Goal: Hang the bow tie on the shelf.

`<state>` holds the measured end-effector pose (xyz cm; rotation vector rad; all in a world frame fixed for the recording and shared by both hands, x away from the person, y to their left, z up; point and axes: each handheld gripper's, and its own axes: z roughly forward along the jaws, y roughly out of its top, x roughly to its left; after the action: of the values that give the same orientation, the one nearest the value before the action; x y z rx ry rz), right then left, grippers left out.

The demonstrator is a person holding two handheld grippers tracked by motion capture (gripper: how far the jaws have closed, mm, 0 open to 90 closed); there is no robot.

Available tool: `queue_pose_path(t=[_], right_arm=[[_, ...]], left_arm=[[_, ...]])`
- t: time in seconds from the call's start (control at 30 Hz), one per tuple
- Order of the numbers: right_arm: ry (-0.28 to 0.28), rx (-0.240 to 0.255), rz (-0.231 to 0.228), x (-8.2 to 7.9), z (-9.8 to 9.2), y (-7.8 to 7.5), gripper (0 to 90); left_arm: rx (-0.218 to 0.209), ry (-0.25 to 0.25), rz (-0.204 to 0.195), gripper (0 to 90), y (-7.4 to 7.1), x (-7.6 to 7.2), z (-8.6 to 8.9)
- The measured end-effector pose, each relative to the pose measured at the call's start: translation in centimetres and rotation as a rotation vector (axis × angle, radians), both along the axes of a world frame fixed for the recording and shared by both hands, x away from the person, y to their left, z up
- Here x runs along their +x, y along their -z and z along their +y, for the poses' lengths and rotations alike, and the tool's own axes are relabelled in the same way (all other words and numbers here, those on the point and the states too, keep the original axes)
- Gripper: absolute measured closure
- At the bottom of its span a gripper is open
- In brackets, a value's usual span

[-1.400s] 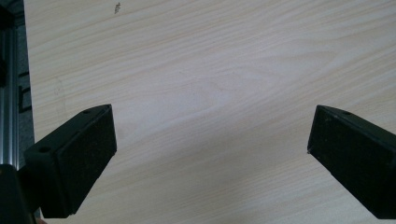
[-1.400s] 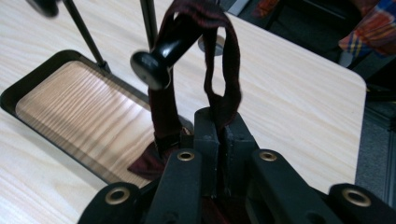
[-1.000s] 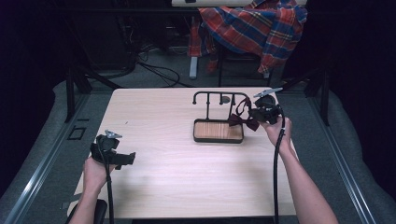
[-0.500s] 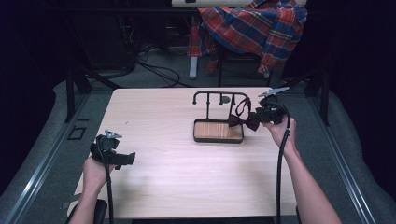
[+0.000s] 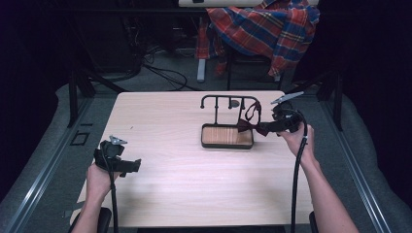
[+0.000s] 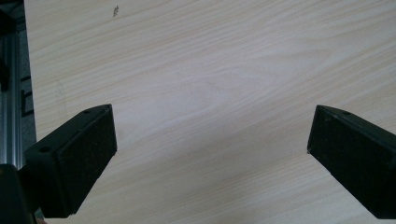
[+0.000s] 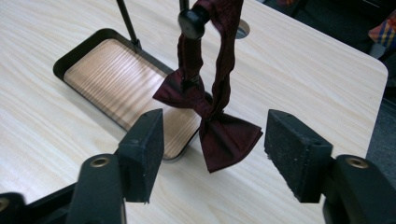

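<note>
right gripper point(image 7: 210, 154): jaws had just been opening, pads clear of the bow tie point(image 7: 212, 119) | bow tie: hung by its loop from the rack point(image 5: 228, 101) hook, straight ahead between the jaws, long axis crosswise to them | left gripper point(image 6: 210, 154): spread wide, empty, well apart

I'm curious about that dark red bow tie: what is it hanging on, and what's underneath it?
The bow tie hangs by its band from the black rack. Under it lie the wooden tray and table; the tie covers part of the tray's edge.
</note>
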<state>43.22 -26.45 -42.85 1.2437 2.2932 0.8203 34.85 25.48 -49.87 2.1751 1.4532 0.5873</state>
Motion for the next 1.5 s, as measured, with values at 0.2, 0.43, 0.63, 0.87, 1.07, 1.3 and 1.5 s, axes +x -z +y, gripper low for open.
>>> queue_pose_path(t=[0.2, 0.43, 0.63, 0.87, 1.07, 1.3, 1.5], right_arm=[[-0.009, -0.008, 0.039, -0.9, -0.1, 0.0, 27.0], [-0.039, -0.035, 0.088, -2.8, -0.1, 0.5, 19.6], [-0.054, -0.035, 0.107, -4.0, -0.3, 1.0, 16.4], [-0.064, -0.041, 0.145, -5.8, -0.4, 2.2, 15.5], [-0.078, -0.050, 0.182, -8.0, -0.7, 3.8, 15.2], [-0.092, -0.068, 0.245, -10.2, -1.2, 6.3, 15.0], [-0.100, -0.094, 0.288, -10.5, -1.2, 7.2, 15.0]], left_arm=[[0.005, 0.000, -0.003, 1.5, -0.1, -0.1, 0.0], [0.009, 0.006, -0.006, 1.5, -0.1, -0.1, -0.1], [0.013, 0.008, -0.003, 1.5, -0.1, -0.2, -0.1], [0.016, 0.010, -0.006, 1.5, -0.1, -0.2, -0.1], [0.017, 0.012, -0.005, 1.5, -0.1, -0.2, -0.1], [0.029, 0.022, 0.000, 1.5, 0.0, -0.2, -0.4], [0.052, 0.038, 0.007, 1.5, 0.2, -0.1, -0.6]])
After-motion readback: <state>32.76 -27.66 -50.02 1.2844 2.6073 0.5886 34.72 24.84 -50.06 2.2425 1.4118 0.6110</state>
